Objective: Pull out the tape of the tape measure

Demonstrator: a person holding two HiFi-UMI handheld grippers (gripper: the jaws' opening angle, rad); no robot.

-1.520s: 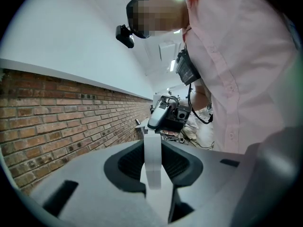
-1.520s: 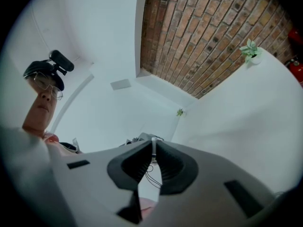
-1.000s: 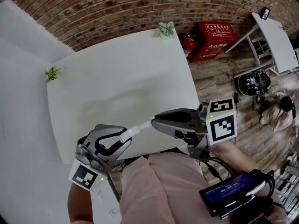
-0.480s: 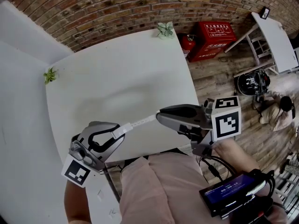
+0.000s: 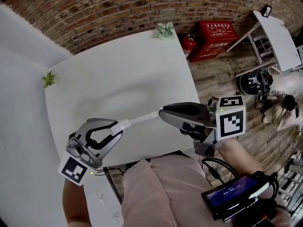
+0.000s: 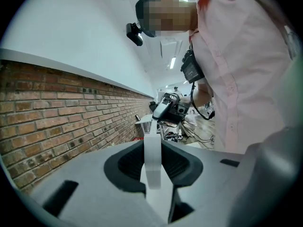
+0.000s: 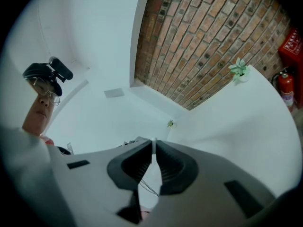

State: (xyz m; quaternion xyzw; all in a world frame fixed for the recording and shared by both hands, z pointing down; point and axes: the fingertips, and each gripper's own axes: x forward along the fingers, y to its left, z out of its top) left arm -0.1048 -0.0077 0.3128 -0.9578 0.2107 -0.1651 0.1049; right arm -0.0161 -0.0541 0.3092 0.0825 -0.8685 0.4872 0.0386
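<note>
Head view showed my left gripper (image 5: 114,128) clamped on the tape measure (image 5: 122,125) above the near edge of the white table (image 5: 118,65). My right gripper (image 5: 163,113) pinched the tape (image 5: 143,118). Only a short length was out, with more probably left to pull.

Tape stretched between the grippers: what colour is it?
The tape is white, clearest in the head view.

A white worktop (image 5: 118,79) is spreading beyond the right tool (image 5: 163,113), with a brick wall (image 5: 118,4) running behind it. To that tool's right, a wooden floor (image 5: 215,86) is carrying a red cabinet (image 5: 215,39), a fire extinguisher (image 5: 189,43) and a white side table (image 5: 279,37).
</note>
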